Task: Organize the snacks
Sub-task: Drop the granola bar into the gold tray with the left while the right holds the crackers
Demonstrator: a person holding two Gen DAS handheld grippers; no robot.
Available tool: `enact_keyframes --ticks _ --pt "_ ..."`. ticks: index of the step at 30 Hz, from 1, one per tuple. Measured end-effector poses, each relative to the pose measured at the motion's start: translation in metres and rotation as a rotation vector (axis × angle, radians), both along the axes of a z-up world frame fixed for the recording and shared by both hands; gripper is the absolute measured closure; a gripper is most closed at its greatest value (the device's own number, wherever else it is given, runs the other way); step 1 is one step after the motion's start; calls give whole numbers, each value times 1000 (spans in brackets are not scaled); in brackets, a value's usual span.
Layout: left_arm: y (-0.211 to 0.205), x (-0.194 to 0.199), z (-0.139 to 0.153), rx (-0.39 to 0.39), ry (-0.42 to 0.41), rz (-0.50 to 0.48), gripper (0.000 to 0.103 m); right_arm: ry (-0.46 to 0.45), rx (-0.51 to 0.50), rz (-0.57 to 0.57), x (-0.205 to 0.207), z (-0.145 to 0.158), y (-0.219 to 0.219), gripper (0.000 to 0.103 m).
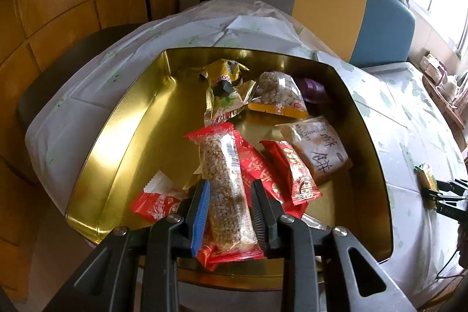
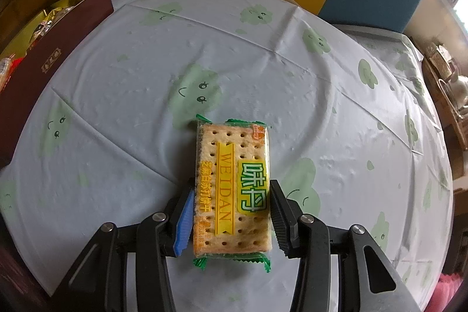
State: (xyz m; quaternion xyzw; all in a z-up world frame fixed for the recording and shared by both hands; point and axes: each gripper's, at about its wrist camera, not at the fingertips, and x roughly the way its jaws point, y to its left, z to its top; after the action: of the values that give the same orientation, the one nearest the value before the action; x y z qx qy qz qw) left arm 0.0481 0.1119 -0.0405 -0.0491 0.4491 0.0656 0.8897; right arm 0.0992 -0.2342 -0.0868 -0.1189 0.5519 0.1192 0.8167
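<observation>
While right tool (image 2: 231,212) clamps cracker packet (image 2: 232,180), label reads "WEIDAN".

Glossy gold metal tin (image 1: 137,119); smooth plastic tablecloth (image 2: 292,95).

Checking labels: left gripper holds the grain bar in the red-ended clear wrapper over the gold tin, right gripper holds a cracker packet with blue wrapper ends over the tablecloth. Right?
One slip: the cracker packet has green wrapper ends, not blue, as the right wrist view shows. The rest stands: left gripper holds the grain bar over the gold tin, right gripper is over the tablecloth.
</observation>
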Motion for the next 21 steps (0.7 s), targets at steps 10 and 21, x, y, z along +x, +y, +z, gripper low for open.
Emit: enact_keyframes --ticks 10,21 --pt "3 -4 7 -3 -32 -1 74 33 -35 -58 7 0 5 56" --pt "5 -7 10 -11 -53 1 74 10 76 -90 -5 26 21 56"
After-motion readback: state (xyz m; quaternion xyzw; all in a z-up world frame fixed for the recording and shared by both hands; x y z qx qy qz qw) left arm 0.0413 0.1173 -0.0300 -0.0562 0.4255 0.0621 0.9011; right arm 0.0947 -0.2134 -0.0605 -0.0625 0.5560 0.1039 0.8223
